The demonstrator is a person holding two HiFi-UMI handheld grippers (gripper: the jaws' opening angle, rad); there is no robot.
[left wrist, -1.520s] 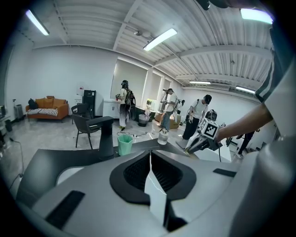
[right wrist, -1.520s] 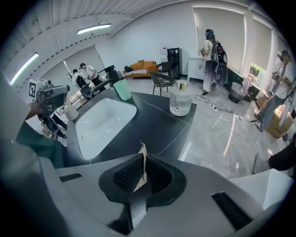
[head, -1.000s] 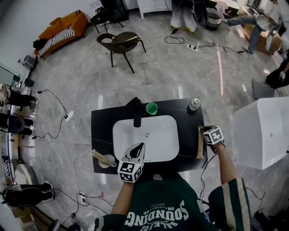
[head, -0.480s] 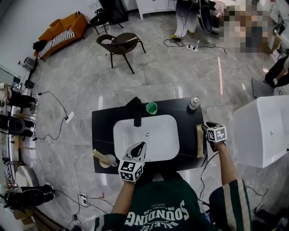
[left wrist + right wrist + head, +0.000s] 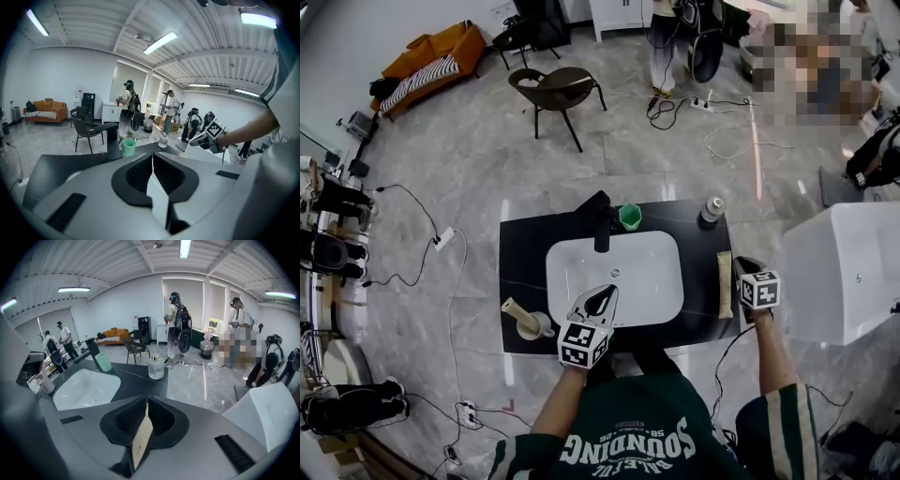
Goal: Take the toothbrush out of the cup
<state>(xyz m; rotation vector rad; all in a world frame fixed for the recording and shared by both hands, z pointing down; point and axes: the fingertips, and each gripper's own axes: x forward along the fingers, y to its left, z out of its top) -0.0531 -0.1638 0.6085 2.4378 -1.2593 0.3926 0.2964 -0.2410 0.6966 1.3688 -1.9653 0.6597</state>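
A tan cup [image 5: 531, 325] stands at the front left of the black counter [image 5: 520, 262]. A pale toothbrush-like stick [image 5: 512, 310] leans out of it to the upper left. My left gripper [image 5: 605, 296] hangs over the front of the white sink [image 5: 637, 267]; in the left gripper view its jaws [image 5: 152, 155] are shut and hold nothing. My right gripper [image 5: 740, 265] is off the counter's right edge, beside a long beige strip [image 5: 724, 284]. Its jaws have just been closing, and its tips [image 5: 147, 402] now meet with nothing clearly between them.
A black faucet [image 5: 601, 223] and a green cup [image 5: 629, 217] stand behind the sink, with a clear bottle [image 5: 710, 211] at the back right. A white tub [image 5: 839, 272] sits close on the right. A chair [image 5: 558, 89] and cables lie on the floor beyond.
My right gripper has lifted off the beige strip and shifted to the right of it. The strip stays on the counter. My left gripper has stayed over the sink.
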